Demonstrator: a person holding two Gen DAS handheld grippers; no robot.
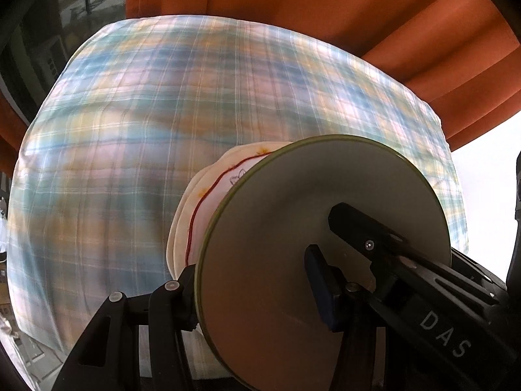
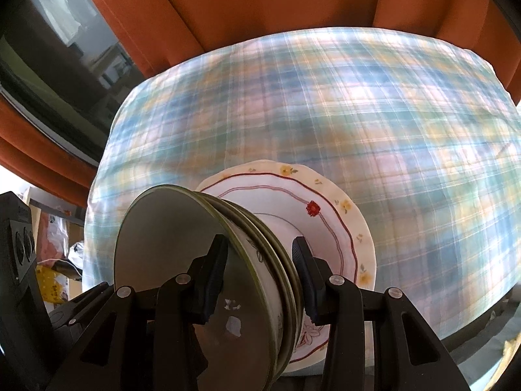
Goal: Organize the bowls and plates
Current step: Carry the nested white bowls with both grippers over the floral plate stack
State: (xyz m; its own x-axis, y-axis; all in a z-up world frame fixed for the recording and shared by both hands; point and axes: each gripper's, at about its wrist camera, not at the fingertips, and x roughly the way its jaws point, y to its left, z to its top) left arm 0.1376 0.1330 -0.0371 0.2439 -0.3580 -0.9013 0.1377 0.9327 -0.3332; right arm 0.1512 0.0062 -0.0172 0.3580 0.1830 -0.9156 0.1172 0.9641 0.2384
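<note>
Tools point(image 1: 250, 296) point(image 2: 260, 277) clamped on stacked plates point(image 2: 260, 260)

Both cameras sit just behind their own fingers and look forward along them, very close to a stack of bowls point(image 2: 208, 254) and a flowered plate point(image 2: 329, 221). The left view meets the stack point(image 1: 322, 228) from its left side, the right view from its right. Both share the checked tablecloth point(image 1: 162, 114) and orange curtain point(image 2: 276, 0) beyond.
</note>
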